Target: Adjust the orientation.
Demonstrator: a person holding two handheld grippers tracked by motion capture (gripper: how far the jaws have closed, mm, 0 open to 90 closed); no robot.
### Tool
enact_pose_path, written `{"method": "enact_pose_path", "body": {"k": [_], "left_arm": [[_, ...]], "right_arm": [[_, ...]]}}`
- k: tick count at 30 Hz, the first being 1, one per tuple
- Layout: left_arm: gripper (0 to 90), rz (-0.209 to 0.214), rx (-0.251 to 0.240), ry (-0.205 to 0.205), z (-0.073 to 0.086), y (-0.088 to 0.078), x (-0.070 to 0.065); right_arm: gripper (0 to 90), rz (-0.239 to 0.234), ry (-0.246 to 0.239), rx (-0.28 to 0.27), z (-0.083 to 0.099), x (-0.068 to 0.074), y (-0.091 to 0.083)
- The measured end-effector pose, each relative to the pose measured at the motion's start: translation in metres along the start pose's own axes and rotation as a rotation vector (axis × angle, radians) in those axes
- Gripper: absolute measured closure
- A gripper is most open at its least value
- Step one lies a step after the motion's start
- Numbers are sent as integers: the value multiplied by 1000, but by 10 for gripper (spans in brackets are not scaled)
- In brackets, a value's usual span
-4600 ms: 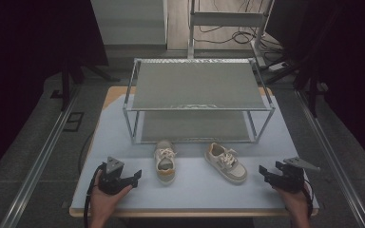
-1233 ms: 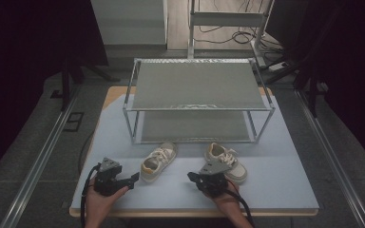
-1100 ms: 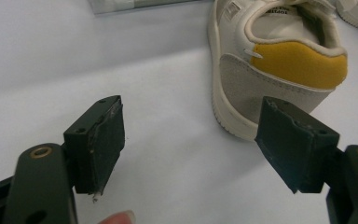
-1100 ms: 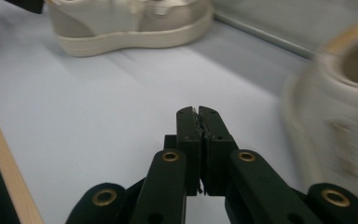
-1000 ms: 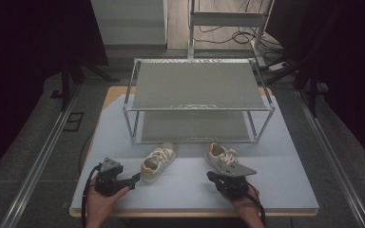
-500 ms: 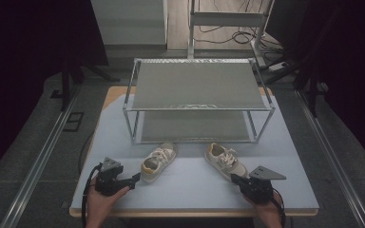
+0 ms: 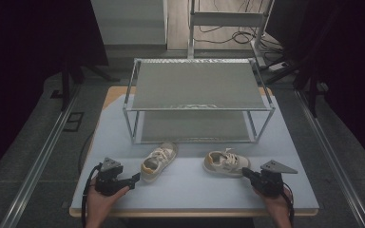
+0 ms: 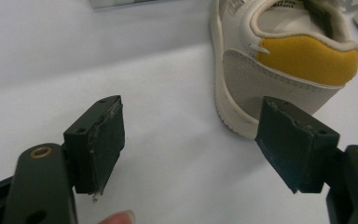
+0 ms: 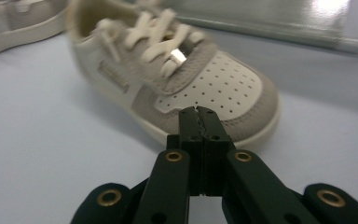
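Pale blue worktop [image 7: 190, 190] carries two small white-and-grey lace-up shoes: the yellow-heeled left shoe [image 7: 158, 160] lies just ahead of the wide-open left tool [image 7: 134, 178], the right shoe [image 7: 226, 163] just before the closed, empty right tool [image 7: 245, 173]

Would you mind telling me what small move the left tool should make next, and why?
Probably ease the left tool forward so its open jaws straddle the yellow-patched heel of the left shoe, then close. The heel lies just ahead, by one jaw and ungripped, while the right tool is shut and empty beside the other shoe.
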State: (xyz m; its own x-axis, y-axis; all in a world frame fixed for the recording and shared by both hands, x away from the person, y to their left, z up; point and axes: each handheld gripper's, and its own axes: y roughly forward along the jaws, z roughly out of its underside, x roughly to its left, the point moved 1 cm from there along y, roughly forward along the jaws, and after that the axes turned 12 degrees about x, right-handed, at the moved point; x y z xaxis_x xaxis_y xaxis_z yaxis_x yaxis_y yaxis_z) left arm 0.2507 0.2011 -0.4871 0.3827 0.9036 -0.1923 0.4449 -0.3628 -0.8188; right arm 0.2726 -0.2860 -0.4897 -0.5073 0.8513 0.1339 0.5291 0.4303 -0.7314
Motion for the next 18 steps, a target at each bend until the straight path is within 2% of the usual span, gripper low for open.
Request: {"method": "enact_pose_path", "body": {"k": [6, 9, 12, 16, 18], "left_arm": [[235, 3, 8, 13, -1, 3, -3], [235, 2, 9, 10, 0, 3, -2], [235, -1, 11, 9, 0, 3, -1], [235, 1, 9, 10, 0, 3, -1], [235, 0, 8, 12, 0, 2, -1]], "right_arm": [[888, 6, 23, 5, -10, -12, 7], [883, 32, 51, 6, -15, -21, 11], [887, 40, 56, -5, -19, -26, 15], [891, 39, 49, -10, -19, -27, 16], [896, 44, 50, -24, -17, -22, 11]]}}
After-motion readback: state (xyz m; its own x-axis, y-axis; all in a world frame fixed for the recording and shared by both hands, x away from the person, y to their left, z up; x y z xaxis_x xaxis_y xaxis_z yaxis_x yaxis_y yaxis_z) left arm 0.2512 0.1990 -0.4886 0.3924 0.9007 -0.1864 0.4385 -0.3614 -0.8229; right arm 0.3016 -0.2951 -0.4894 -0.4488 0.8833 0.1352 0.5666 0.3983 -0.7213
